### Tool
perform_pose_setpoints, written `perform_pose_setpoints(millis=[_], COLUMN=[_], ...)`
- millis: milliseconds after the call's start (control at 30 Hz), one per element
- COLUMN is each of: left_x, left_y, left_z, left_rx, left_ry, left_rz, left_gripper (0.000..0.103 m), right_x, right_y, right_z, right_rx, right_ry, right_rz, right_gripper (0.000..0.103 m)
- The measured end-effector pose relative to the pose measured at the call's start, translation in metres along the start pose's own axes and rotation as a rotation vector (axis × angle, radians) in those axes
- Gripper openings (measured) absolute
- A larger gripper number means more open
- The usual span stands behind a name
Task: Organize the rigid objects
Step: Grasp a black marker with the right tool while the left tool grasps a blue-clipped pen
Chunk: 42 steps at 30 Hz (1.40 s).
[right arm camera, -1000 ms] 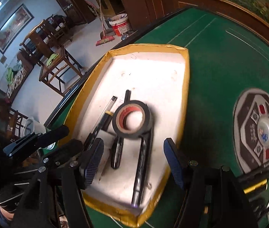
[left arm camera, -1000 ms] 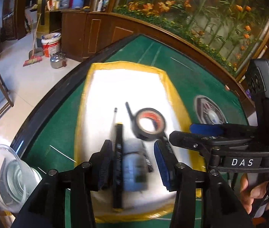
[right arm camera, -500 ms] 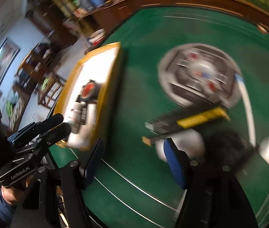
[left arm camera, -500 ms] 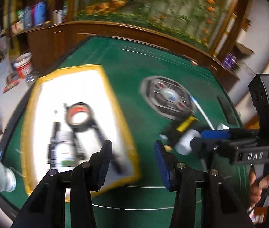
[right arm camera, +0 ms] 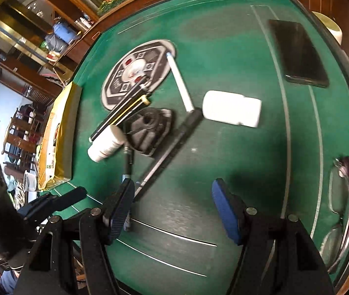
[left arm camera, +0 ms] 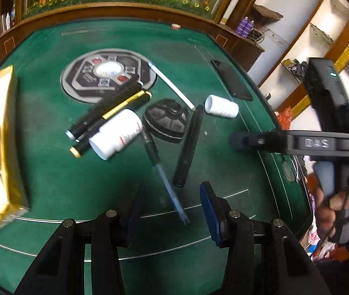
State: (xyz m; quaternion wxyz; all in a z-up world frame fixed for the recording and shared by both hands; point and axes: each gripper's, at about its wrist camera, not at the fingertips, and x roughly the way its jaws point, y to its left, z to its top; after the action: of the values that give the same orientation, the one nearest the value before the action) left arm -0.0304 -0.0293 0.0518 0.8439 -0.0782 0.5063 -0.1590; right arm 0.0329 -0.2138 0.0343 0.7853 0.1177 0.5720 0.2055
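A: How are the fingers held?
B: Both the left gripper [left arm camera: 172,209] and right gripper [right arm camera: 174,204] are spread wide, nothing gripped.
A: And the pens?
B: A pen [left arm camera: 167,179] is laid on the surface [left arm camera: 51,172] between the left fingers, beside bottles [left arm camera: 116,134].

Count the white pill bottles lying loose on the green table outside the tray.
2. One white bottle lies against the black-and-gold pens; the other white bottle lies alone near the phone. More may sit in the tray.
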Motion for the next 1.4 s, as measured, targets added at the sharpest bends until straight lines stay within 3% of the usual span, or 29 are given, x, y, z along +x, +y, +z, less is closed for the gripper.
perform_pose_setpoints(millis=[267, 333, 433, 500, 600, 800, 933, 1133, 1167, 1233, 1333, 1400], left_x=[0.04, 0.047, 0.053, 0.055, 0.052, 0.051, 0.05, 0.048, 0.048, 0.048, 0.051, 0.054], left_y=[0.012, 0.01, 0.007, 0.009, 0.021, 0.018, 0.014, 0.018, 0.018, 0.015, 0.004, -0.003], left_z=[0.01, 0.013, 0.02, 0.021, 0.018, 0.016, 0.016, 0.015, 0.014, 0.014, 0.013, 0.014], left_rx=[-0.109, -0.109, -0.09, -0.092, -0.132, -0.094, -0.075, -0.085, -0.082, -0.061, -0.002, 0.028], left_ry=[0.059, 0.064, 0.049, 0.041, 0.028, 0.024, 0.03, 0.036, 0.041, 0.049, 0.071, 0.075], left_rz=[0.038, 0.045, 0.08, 0.095, 0.059, 0.092, 0.11, 0.098, 0.097, 0.104, 0.129, 0.136], left_gripper=[0.048, 0.041, 0.04, 0.026, 0.023, 0.021, 0.021, 0.021, 0.02, 0.02, 0.02, 0.015], right_x=[-0.01, -0.011, -0.009, -0.005, 0.001, 0.024, 0.048, 0.072, 0.073, 0.069, 0.06, 0.052], right_y=[-0.017, -0.021, -0.023, -0.02, -0.014, 0.006, 0.028, 0.054, 0.056, 0.051, 0.036, 0.022], right_z=[-0.001, -0.001, 0.001, 0.004, 0.007, 0.018, 0.029, 0.034, 0.032, 0.029, 0.027, 0.024], right_rx=[-0.008, -0.012, -0.022, -0.031, -0.05, -0.079, -0.12, -0.248, -0.264, -0.281, -0.291, -0.267], right_ry=[-0.003, 0.001, 0.012, 0.023, 0.036, 0.08, 0.111, 0.131, 0.136, 0.13, 0.136, 0.128], right_rz=[0.0, 0.0, 0.005, 0.011, 0.017, 0.019, -0.032, -0.198, -0.21, -0.237, -0.261, -0.262], right_gripper=[0.065, 0.065, 0.065, 0.065, 0.065, 0.065, 0.065, 0.065, 0.063, 0.041, 0.017, 0.016])
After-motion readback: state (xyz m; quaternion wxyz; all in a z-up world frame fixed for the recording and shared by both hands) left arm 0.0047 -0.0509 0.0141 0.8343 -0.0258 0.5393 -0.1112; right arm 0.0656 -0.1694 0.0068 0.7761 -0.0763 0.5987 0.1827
